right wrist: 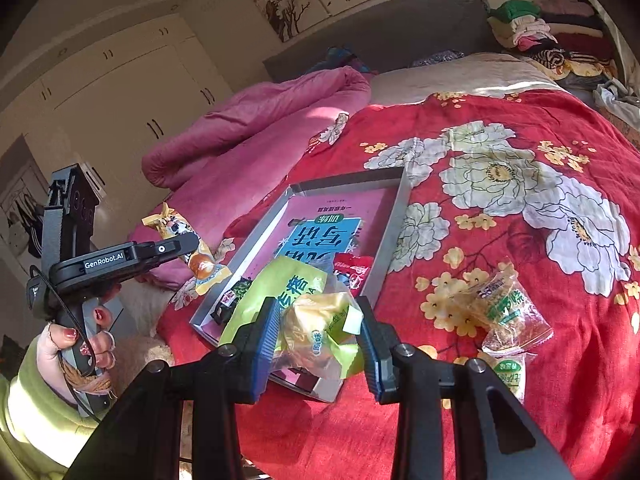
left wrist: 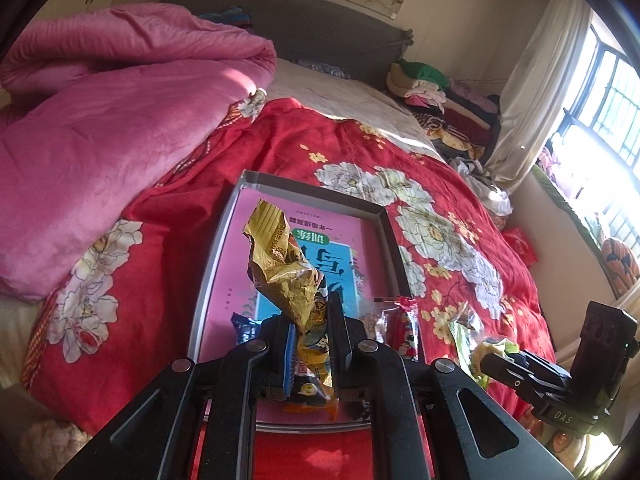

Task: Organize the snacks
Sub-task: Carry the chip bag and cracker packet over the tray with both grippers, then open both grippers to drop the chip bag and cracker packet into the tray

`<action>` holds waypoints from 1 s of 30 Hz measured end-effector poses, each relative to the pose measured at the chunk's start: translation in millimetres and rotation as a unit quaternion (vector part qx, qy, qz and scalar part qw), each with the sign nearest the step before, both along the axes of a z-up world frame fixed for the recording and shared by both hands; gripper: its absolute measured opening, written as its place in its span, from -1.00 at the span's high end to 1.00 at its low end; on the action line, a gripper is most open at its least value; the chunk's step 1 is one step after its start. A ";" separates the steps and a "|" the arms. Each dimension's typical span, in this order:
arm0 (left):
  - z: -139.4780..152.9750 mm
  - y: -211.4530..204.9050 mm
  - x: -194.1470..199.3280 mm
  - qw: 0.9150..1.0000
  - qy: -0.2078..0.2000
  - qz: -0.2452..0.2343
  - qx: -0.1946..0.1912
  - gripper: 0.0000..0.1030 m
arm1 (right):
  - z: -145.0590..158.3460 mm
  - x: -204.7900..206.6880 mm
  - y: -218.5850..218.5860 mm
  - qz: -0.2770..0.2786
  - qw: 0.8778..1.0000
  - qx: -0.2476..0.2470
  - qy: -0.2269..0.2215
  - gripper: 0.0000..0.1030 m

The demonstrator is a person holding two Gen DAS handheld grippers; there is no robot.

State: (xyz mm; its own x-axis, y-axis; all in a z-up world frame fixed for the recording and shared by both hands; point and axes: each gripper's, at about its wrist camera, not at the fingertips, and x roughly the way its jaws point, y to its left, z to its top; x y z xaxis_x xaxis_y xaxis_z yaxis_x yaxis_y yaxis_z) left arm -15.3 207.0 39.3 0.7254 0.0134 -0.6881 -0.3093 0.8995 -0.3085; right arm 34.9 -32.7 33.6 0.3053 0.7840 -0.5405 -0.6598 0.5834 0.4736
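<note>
1. The red floral bedspread (right wrist: 500, 208) is your whole work surface: soft and uneven, so anything you set down may tilt or slide.
2. The shallow grey tray (right wrist: 394, 236), with a pink and blue booklet lining its floor, lies in the middle of the bed. Judge it as the place the snacks go.
3. Your right gripper (right wrist: 320, 344) is part closed on a green cake packet (right wrist: 312, 320), held over the tray's near corner. The wrapper is puffy and the cake inside soft, so grip lightly; a hard squeeze will likely crush it.
4. Your left gripper (left wrist: 310, 340) is clamped tight on a gold wrapper snack (left wrist: 280, 276), its loose end sticking up above the tray. It looks light, crinkly and slick; hold at the flat seam, not the filled middle.
5. Two clear green-labelled packets (right wrist: 504, 312) lie on the bedspread, right of the tray. Pinch the crimped ends.
6. A small red packet (left wrist: 404, 332) sits at the tray's near right edge, and a blue one (left wrist: 244, 326) near left inside it.
</note>
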 end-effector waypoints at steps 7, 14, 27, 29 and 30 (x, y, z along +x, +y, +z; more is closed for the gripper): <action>-14.2 24.6 -11.3 0.999 0.038 0.024 0.015 0.74 | -4.6 -6.3 26.3 0.024 1.000 -0.018 -0.010 0.26; -38.2 29.5 -9.2 0.996 0.087 0.012 -0.001 0.74 | -11.6 -9.1 42.0 0.036 0.999 -0.032 -0.010 0.26; -59.2 -1.2 8.7 0.991 0.119 -0.063 -0.007 0.74 | -23.2 -2.4 52.4 0.043 0.998 -0.048 -0.007 0.25; -61.5 -3.4 10.3 0.990 0.122 -0.066 -0.007 0.74 | -24.0 -2.8 55.2 0.048 0.998 -0.050 -0.007 0.25; -62.3 -4.0 10.8 0.990 0.124 -0.067 -0.006 0.74 | -24.4 -2.9 56.9 0.051 0.997 -0.051 -0.008 0.25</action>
